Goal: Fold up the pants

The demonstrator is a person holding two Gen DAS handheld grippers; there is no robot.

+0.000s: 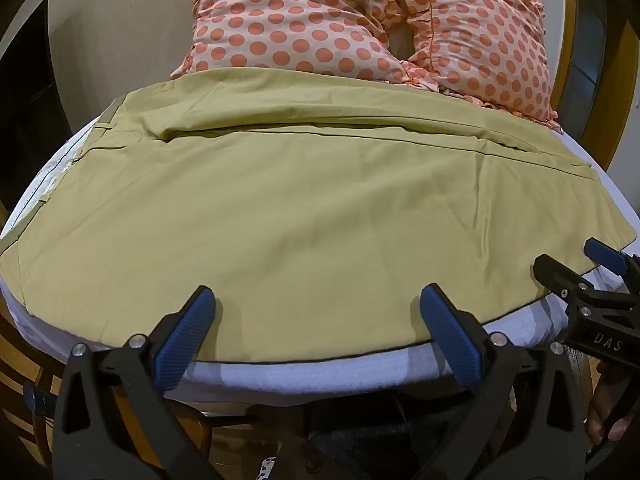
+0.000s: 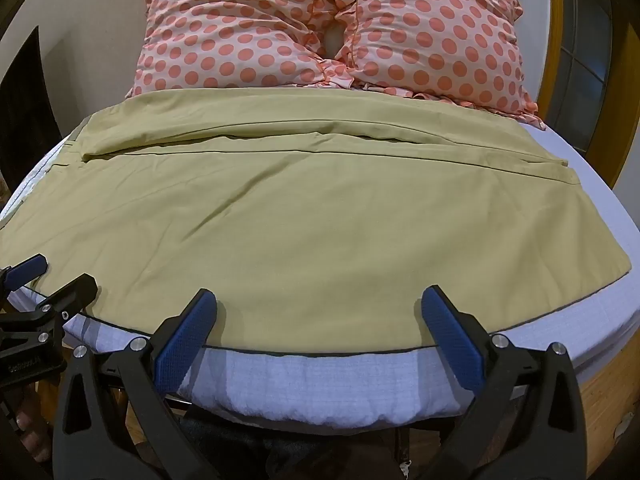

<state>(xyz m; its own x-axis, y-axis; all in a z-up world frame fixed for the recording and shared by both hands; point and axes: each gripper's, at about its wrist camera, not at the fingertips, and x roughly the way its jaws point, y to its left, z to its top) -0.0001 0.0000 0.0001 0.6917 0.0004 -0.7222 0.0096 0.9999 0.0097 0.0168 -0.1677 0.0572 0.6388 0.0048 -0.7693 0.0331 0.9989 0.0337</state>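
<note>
The left gripper (image 1: 316,300) is seen from its own camera with its two blue-padded fingers (image 1: 188,332) spread wide apart, nothing held between them. It is poised over the near edge of the pants (image 1: 304,200), at the foot side of the bed (image 1: 320,376). The right gripper (image 2: 318,300) is likewise spread wide and empty, poised over the same near edge further to the right. Each gripper is also visible in the other's view: the right gripper at the right margin of the left camera, over the pants' near right corner, and the left gripper at the left margin of the right camera, over the near left corner.

The pants, in a khaki-olive cloth, are laid flat across the bed with the legs running from side to side. The waistband (image 1: 108,110) is at the left and the leg hems (image 2: 600,256) at the right. A long lengthwise fold line is visible across the far half. A white textured sheet covers the bed beneath. Behind the pants, two pink pillows (image 2: 304,28) with coral polka dots and ruffled edges are leaned side by side, touching the pants' far edge.
</note>
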